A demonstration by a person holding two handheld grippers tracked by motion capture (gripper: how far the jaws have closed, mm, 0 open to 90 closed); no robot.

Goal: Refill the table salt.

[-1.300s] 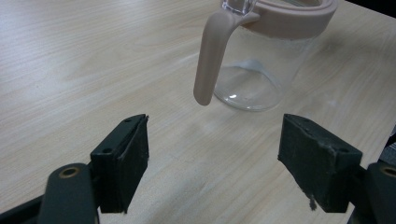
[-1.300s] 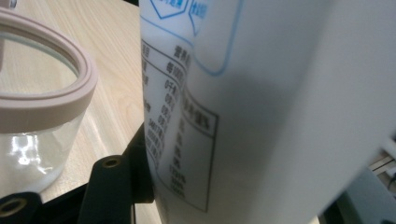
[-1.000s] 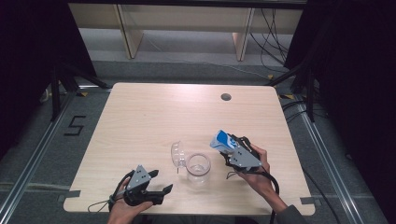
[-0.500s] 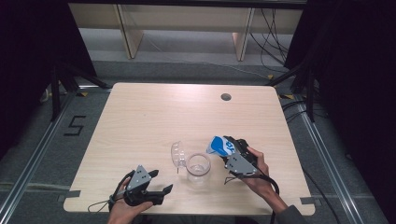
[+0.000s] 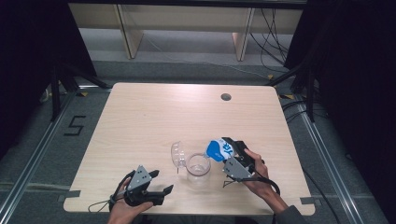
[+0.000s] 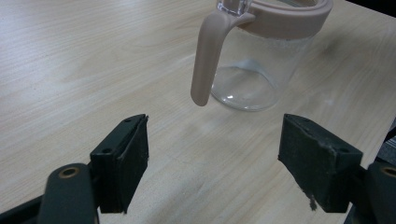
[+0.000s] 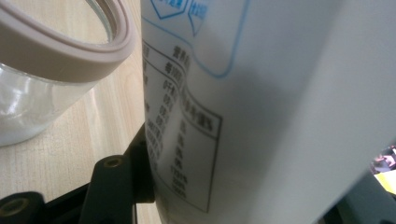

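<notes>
The right tool [image 5: 229,150] grips a white pouch with blue print [image 5: 218,150], its jaws closed against the packet's sides. In the high view the pouch is tilted toward the clear glass jug [image 5: 198,164], its upper end just beside the jug's rim, perhaps touching it, though the angle makes that hard to judge. In the right gripper view the pouch's printed panel [image 7: 187,121] sits close to the camera, with the jug's tan collar [image 7: 60,51] just to its left. The jug stands upright on the wooden surface [image 5: 154,116], and its clear lid [image 5: 177,154] hangs open on the side away from the pouch. The left tool [image 5: 163,192] rests near the front edge, its jaws spread wide and holding nothing. In the left gripper view the jug's tan handle [image 6: 205,60] hangs ahead of them, apart from both pads.
</notes>
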